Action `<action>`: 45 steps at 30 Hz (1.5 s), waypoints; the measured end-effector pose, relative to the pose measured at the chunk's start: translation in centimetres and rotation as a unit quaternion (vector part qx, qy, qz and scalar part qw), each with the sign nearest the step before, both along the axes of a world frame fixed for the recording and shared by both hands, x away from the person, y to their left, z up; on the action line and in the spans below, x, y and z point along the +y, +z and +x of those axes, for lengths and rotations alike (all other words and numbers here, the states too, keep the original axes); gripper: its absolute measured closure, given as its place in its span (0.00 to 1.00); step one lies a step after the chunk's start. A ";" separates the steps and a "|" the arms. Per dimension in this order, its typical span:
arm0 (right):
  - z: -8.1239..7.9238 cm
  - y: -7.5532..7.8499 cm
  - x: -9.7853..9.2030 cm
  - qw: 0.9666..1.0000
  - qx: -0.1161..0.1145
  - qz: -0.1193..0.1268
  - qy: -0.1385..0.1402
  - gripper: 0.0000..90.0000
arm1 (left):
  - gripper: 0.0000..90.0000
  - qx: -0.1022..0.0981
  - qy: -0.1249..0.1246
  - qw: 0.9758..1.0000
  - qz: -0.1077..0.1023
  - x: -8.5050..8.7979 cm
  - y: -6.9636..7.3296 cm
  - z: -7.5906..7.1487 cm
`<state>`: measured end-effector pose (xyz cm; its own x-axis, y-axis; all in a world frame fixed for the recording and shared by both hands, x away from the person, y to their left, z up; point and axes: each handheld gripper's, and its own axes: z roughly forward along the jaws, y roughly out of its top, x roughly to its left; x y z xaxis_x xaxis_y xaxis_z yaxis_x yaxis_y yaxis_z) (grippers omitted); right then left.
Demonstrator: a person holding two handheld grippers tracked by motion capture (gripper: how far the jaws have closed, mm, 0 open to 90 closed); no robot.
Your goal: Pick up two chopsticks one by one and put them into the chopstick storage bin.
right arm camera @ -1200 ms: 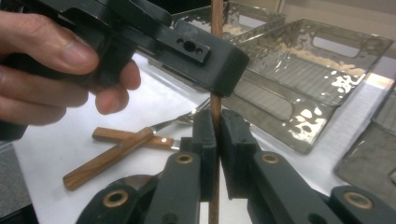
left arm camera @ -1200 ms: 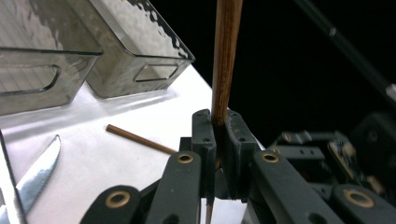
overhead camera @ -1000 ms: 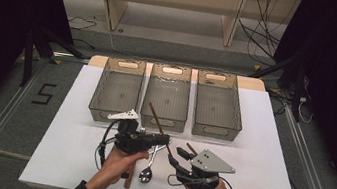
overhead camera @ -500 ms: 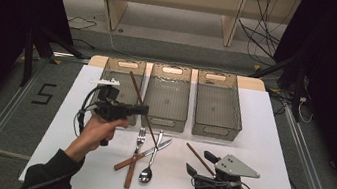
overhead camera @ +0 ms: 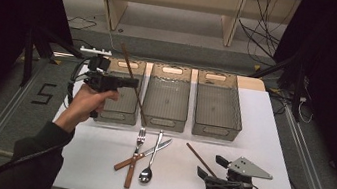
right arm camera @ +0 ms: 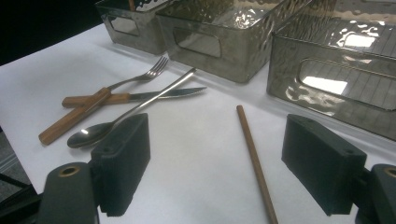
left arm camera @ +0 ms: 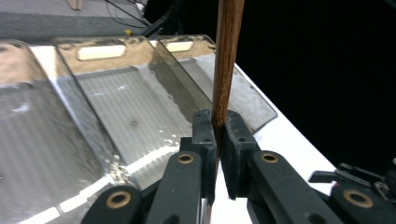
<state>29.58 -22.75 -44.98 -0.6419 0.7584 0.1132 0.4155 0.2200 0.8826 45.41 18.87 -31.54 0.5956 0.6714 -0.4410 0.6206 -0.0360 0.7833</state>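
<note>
STEP: left claw [overhead camera: 130, 83] pinches chopstick [overhead camera: 132, 83] over 10 o'clock bin [overhead camera: 116, 112] | NEXT: probably release inside | right claw [overhead camera: 210, 166] spread, chopstick on worktop [right arm camera: 254, 156] between jaws

Brown wooden chopstick [left arm camera: 227, 56], smoky-grey dimpled bins [overhead camera: 168, 97], white table [overhead camera: 273, 125], silver spoon [overhead camera: 147, 170].

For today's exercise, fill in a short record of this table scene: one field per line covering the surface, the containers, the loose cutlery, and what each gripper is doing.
surface: white table top
containers: three clear bins in a row, side by side
loose cutlery: fork, knife and spoon crossed in a pile; one wooden chopstick lying apart
left gripper: shut on a second chopstick, raised over the leftmost bin
right gripper: open, low over the table, lying chopstick between its jaws, untouched
</note>
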 end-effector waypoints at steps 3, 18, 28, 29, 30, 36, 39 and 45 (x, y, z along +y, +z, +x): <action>0.0 0.0 0.0 1.000 0.000 0.002 0.001 0.27 | 0.94 -0.001 0.009 1.000 0.020 0.3 0.9 0.8; 0.1 0.0 0.0 1.000 -0.001 0.004 0.000 0.27 | 0.94 0.012 0.064 0.994 0.085 1.5 1.5 4.7; 0.0 -0.1 -0.3 1.000 0.001 0.005 -0.001 0.26 | 0.94 0.029 0.110 0.988 0.106 2.4 -1.2 6.5; 0.0 -0.1 -0.3 1.000 0.001 0.005 -0.001 0.26 | 0.94 0.033 0.112 0.987 0.111 2.4 -1.5 6.6; 0.0 -0.1 -0.3 1.000 0.000 0.005 -0.001 0.26 | 0.94 0.034 0.112 0.987 0.113 2.5 -1.7 6.7; 0.0 -0.1 -0.3 1.000 0.001 0.005 -0.001 0.26 | 0.94 0.048 0.114 0.986 0.116 2.5 -3.1 6.9; 0.0 -0.1 -0.3 1.000 0.000 0.005 -0.001 0.26 | 0.94 0.054 0.112 0.985 0.118 2.7 -3.6 7.0; 0.0 -0.1 -0.3 1.000 0.002 0.002 0.000 0.26 | 0.94 0.066 0.111 0.985 0.111 2.7 -4.5 7.1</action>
